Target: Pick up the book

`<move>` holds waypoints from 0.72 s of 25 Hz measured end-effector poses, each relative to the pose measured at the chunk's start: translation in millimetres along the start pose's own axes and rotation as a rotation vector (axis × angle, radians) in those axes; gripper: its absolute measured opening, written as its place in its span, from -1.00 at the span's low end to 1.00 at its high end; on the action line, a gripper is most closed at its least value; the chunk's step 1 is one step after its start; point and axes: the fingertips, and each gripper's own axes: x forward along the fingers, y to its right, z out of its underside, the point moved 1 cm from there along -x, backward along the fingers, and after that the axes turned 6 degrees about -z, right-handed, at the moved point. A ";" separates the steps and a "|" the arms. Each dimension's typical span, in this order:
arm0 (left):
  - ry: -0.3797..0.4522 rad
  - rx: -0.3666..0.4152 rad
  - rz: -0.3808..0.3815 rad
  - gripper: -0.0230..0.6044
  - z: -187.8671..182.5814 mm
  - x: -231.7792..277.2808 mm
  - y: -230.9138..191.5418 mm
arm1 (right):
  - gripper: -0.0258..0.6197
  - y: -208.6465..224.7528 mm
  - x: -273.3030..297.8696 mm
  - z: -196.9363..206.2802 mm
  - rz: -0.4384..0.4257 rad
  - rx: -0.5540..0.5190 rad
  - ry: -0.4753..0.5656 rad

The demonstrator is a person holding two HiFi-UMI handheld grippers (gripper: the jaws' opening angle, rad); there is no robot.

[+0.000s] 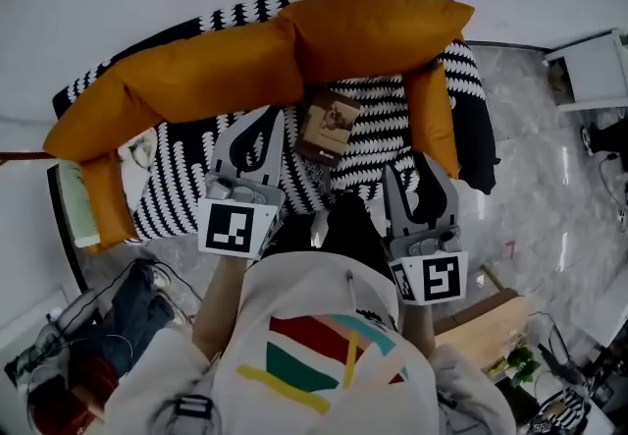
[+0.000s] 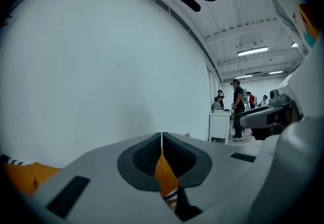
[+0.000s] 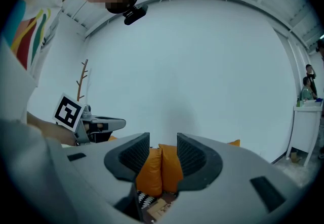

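While the book (image 1: 329, 126) lies flat on the black-and-white patterned sofa cover (image 1: 378, 119), both grippers hang short of it, pointing roughly level toward the sofa back. The book sits ahead of the tools and between their lines. It is forward and to the right of the left gripper (image 1: 257, 129) and forward and to the left of the right gripper (image 1: 412, 173), touching neither. The left gripper's jaws are pressed together with nothing held; only a sliver of orange shows below their tips. The right gripper's jaws stand apart and empty. Through their gap the orange cushions (image 1: 245, 60) show farther off, with a brown bit of the book low down. Those cushions lie just beyond the book, along the sofa back.
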 end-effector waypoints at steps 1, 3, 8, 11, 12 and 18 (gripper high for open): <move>-0.013 -0.010 0.001 -0.90 4.8 8.4 -0.3 | -0.38 5.1 4.2 1.9 0.003 0.011 -0.007; -0.037 -0.014 0.002 -0.90 16.4 23.7 -1.3 | -0.38 13.4 13.4 5.2 0.003 0.025 -0.023; -0.150 -0.121 0.062 -0.88 66.0 61.5 4.3 | -0.38 30.8 37.1 21.3 -0.032 0.018 -0.074; -0.235 -0.201 0.117 -0.57 110.2 78.8 10.0 | -0.38 39.1 50.4 46.8 -0.054 0.054 -0.118; -0.259 -0.217 0.124 -0.47 126.2 83.6 10.9 | -0.38 40.8 55.3 57.0 -0.067 0.068 -0.134; -0.435 -0.438 0.141 -0.14 264.1 111.2 7.4 | -0.38 37.9 88.3 132.4 -0.175 0.142 -0.255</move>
